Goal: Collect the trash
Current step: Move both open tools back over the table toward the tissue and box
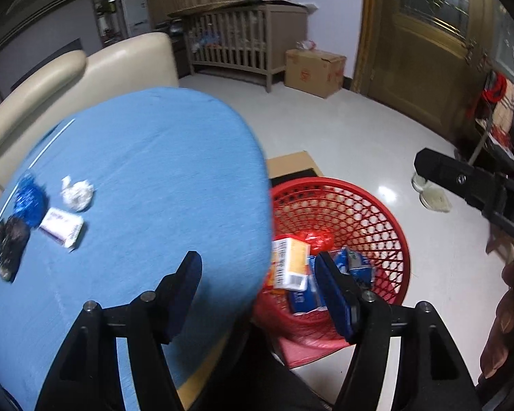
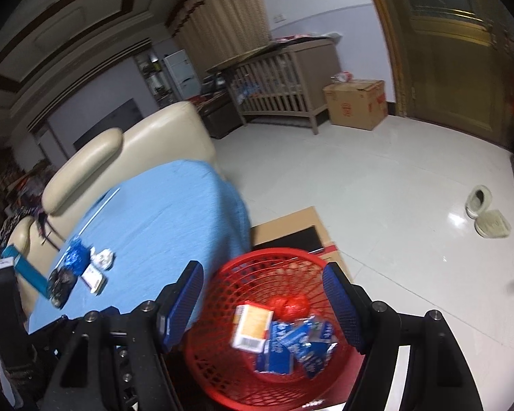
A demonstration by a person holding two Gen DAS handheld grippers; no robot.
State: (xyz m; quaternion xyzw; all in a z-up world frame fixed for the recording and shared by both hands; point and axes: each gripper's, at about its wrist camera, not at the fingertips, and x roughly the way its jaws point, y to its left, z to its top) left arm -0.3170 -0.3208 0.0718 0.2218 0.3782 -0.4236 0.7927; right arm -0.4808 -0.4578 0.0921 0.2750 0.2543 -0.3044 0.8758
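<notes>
We see a glossy white tiled floor (image 2: pixel 377 178) catching light, pale lilac walls (image 2: pixel 318 3), a slatted wooden crib (image 2: pixel 284 78) beside a cardboard box (image 2: pixel 356 102), beige curtains (image 2: pixel 222 10), a golden door (image 2: pixel 459 68), and a cream leather sofa (image 2: pixel 126 150) behind the blue-covered worktop (image 2: pixel 161 212).

Blue table (image 1: pixel 154 157) — scattered wrappers (image 1: pixel 77 191).

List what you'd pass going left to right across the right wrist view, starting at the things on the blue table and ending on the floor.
Teal box → dark wrapper → white packet → bare blue table → red basket with an orange box and blue packets inside → pale slippers on the floor.
</notes>
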